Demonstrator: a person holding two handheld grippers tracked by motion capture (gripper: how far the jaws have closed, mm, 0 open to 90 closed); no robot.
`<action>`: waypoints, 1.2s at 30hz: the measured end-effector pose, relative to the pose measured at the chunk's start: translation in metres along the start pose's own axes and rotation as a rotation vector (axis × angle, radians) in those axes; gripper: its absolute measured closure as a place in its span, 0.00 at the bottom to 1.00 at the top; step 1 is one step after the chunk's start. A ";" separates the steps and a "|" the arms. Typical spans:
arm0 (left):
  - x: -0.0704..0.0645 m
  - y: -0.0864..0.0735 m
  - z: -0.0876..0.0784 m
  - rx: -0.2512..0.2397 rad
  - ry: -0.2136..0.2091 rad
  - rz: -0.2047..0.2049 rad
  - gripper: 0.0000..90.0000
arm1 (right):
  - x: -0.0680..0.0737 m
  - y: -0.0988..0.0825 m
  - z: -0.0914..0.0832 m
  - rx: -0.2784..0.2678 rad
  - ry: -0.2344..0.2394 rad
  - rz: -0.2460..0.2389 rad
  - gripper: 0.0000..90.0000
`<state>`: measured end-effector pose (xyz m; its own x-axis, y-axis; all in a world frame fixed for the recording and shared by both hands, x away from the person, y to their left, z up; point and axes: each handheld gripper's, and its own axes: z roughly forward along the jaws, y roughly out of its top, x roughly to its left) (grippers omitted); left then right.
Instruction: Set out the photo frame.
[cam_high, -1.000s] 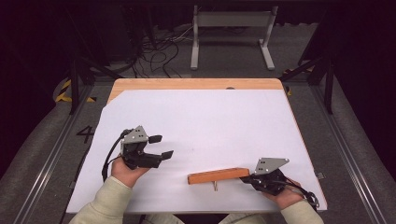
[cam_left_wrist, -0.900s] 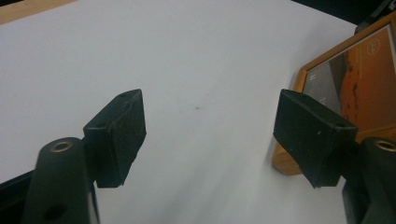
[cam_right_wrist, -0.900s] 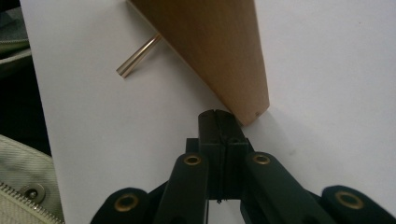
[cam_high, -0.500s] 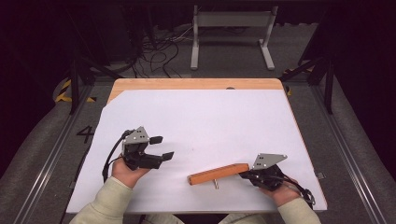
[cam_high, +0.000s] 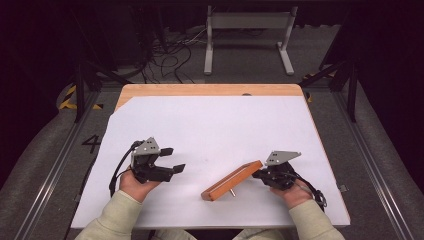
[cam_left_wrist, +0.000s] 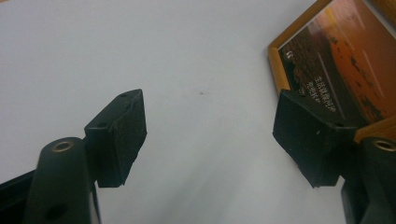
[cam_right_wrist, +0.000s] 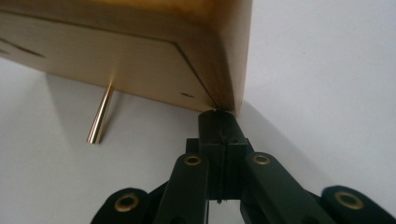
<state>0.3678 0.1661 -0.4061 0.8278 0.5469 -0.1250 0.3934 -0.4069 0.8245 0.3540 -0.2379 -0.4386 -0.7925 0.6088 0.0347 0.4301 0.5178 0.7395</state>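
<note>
A wooden picture frame (cam_high: 232, 181) stands slanted on the white table top (cam_high: 215, 125), propped by a brass peg (cam_high: 231, 191) at its back. My right gripper (cam_high: 257, 174) is shut, and its tips touch the frame's right end. In the right gripper view the shut jaws (cam_right_wrist: 218, 116) meet the lower corner of the frame's pale back (cam_right_wrist: 116, 51), beside the peg (cam_right_wrist: 100, 116). My left gripper (cam_high: 176, 159) rests open to the left of the frame with nothing between its jaws. The left gripper view (cam_left_wrist: 210, 112) shows the frame's orange picture (cam_left_wrist: 336, 70) at the upper right.
The white sheet covers a wooden table whose far edge (cam_high: 210, 90) shows bare. Beyond it on the dark floor lie cables (cam_high: 170, 50) and a grey metal stand (cam_high: 247, 25). Rails run along both sides of the table.
The right gripper has moved away from the person and the frame's right end has swung with it, so the frame now sits slanted. The left gripper has stayed put.
</note>
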 end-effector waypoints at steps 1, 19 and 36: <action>0.000 0.000 0.000 0.002 0.000 -0.004 0.29 | -0.001 0.002 0.002 0.001 -0.001 0.002 1.00; 0.000 -0.009 -0.005 0.036 0.009 -0.013 0.40 | -0.015 0.030 0.032 -0.020 0.006 0.026 1.00; -0.005 -0.011 0.005 0.115 -0.057 -0.012 0.64 | -0.011 0.059 0.063 -0.032 0.020 0.020 1.00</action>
<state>0.3618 0.1642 -0.4172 0.8429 0.5109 -0.1687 0.4441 -0.4837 0.7542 0.4153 -0.1762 -0.4378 -0.7925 0.6067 0.0627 0.4323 0.4861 0.7595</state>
